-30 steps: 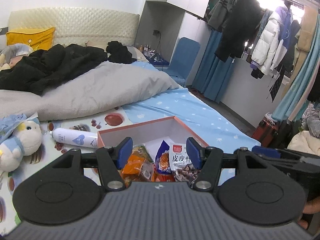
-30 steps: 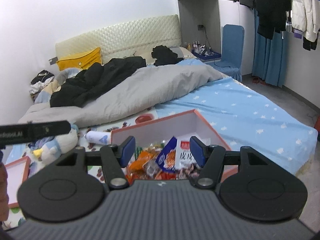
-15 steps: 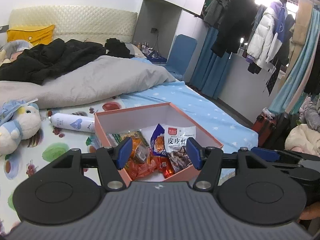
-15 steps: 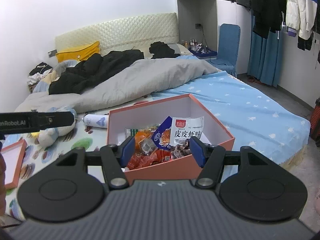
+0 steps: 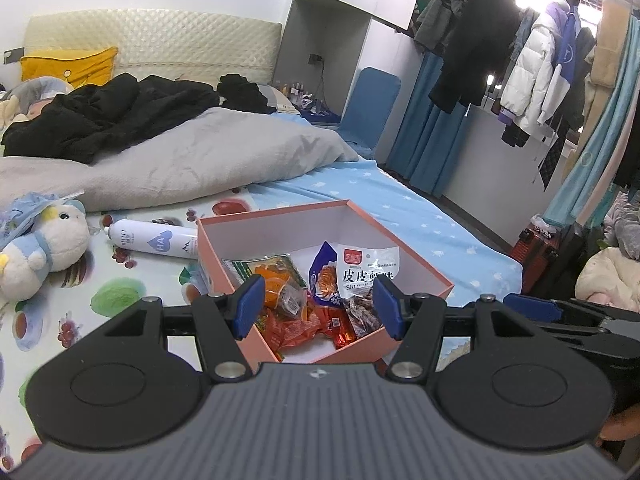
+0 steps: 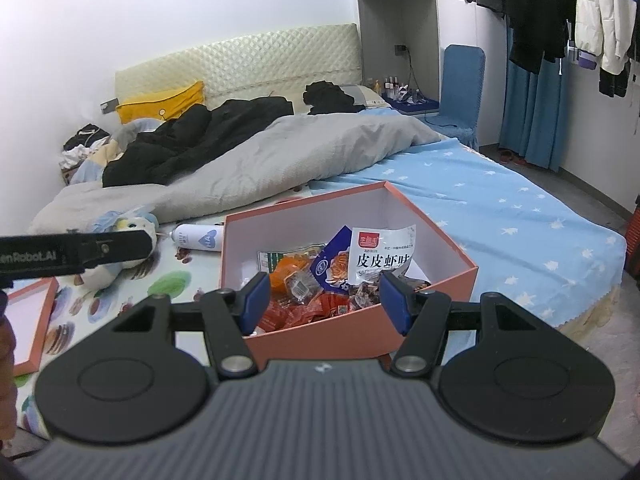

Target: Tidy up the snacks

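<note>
While both my left gripper [image 5: 316,306] and right gripper [image 6: 325,300] hung spread and empty, the snack packets [image 6: 340,276] lay heaped inside the pink box [image 6: 440,248], fitting either sorting underway or finished.

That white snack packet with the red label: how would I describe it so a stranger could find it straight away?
Look on the bed for the open salmon-pink box near its foot. Inside, among the orange and red wrappers, the white snack packet leans against a blue packet. It alone is white, with bold black characters.
</note>
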`<state>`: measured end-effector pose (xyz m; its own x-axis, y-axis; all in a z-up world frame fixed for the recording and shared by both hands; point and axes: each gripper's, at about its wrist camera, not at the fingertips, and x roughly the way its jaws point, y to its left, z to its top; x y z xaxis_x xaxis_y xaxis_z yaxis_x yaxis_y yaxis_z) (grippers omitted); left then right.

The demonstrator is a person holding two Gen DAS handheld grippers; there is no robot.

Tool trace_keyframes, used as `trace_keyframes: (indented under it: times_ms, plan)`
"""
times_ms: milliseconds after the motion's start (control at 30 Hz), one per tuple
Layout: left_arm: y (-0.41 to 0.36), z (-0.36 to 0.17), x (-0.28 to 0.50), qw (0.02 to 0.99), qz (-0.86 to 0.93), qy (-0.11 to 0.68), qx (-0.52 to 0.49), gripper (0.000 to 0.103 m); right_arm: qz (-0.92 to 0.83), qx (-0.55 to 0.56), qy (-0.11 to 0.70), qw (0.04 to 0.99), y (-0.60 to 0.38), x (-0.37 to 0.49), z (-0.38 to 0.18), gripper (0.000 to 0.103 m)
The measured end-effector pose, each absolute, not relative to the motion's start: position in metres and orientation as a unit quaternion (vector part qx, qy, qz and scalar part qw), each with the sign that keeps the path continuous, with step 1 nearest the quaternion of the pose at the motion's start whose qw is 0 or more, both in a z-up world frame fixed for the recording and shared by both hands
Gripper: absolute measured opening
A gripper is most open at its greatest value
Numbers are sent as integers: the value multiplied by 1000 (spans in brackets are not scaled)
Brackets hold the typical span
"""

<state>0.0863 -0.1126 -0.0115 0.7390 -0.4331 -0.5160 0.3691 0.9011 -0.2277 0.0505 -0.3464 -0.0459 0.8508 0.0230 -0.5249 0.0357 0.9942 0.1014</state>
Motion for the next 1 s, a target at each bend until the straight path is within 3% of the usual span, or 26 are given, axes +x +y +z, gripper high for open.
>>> trace_keyframes:
  times_ms: [100,167,267,467,500,533,567,1000]
  plan:
    - [-111,-9,90,931,-214,290,-54,69,-5,53,271,961,-346,50,-46,63]
    - [-112,-9,90,932,-211,291,-50,86,-7,53,271,961,-346,50,-47,63]
    - [-111,-8,91,935,-203,288,-47,99,-9,61,270,961,-349,50,-47,63]
    - [-111,-9,95,937,-193,289,-32,103,-19,68,269,961,-352,51,-45,63]
    - [-111,-9,95,937,-192,290,-32,103,-20,70,270,960,-354,52,-46,76]
    - [-111,-9,95,937,-191,290,-33,103,-20,72,271,960,-355,52,-46,100]
    - [-111,-9,96,937,-189,291,-33,103,-19,75,271,960,-356,53,-47,103]
    - [-110,-8,97,938,-178,296,-25,103,-30,77,262,962,-358,51,-46,103]
